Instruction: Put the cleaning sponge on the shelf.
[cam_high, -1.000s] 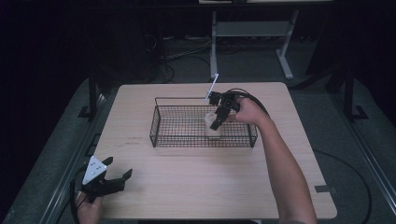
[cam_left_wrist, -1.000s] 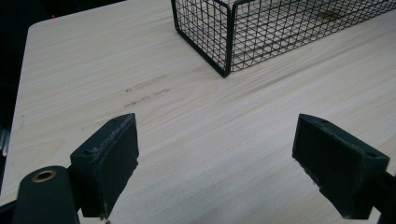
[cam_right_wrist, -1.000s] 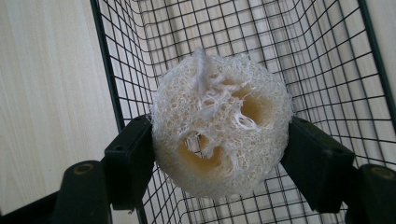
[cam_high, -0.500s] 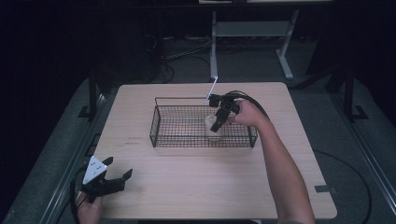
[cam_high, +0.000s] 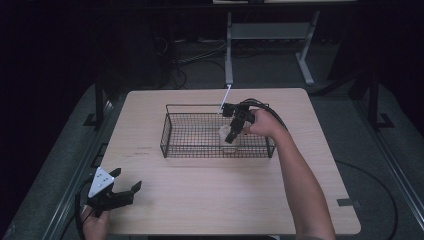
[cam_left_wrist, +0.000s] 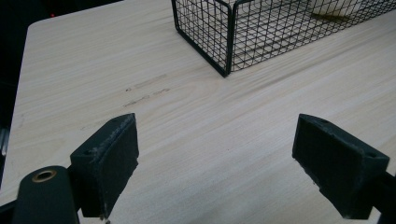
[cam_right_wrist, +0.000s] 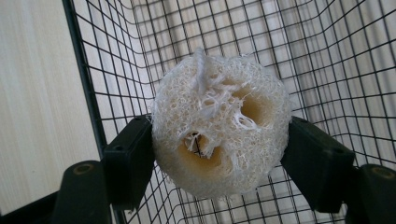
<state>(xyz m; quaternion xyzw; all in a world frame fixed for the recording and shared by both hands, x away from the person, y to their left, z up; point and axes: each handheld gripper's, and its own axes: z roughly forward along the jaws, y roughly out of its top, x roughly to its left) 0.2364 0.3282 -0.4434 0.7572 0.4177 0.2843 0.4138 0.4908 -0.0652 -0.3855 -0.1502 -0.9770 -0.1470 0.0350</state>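
Wire and fibre, high view: the right gripper (cam_high: 234, 131) reaches down inside the black wire basket (cam_high: 170, 131) at mid bench (cam_high: 200, 200), near the basket's right half, with a pale loofah piece (cam_high: 225, 134) at its jaws.
Left side, high view: the left gripper (cam_high: 117, 192) rests low at the near left corner of the bench, well apart from the basket.
Risk, high view: the right forearm crosses above the basket's near rim; a careless lift or pull could, I judge, hook the rim and drag the light basket across the bench.
Left gripper view: the 2 jaws stand wide apart over bare wood, holding nothing; the basket's corner (cam_left_wrist: 226, 42) lies ahead.
Risk, left gripper view: little here, since this hand is idle; it is too far off to steady the basket if it slides.
Right gripper view: the 2 jaws are clamped on the loofah (cam_right_wrist: 219, 126) from both sides, with the basket's mesh wall (cam_right_wrist: 112, 56) just behind it and the floor grid below.
Risk, right gripper view: the sponge is soft and frayed, so loose fibres could snag the mesh on release, or the piece could cling to a pad and come away with it. Whether it touches the basket floor, I cannot tell; from any height it could roll.
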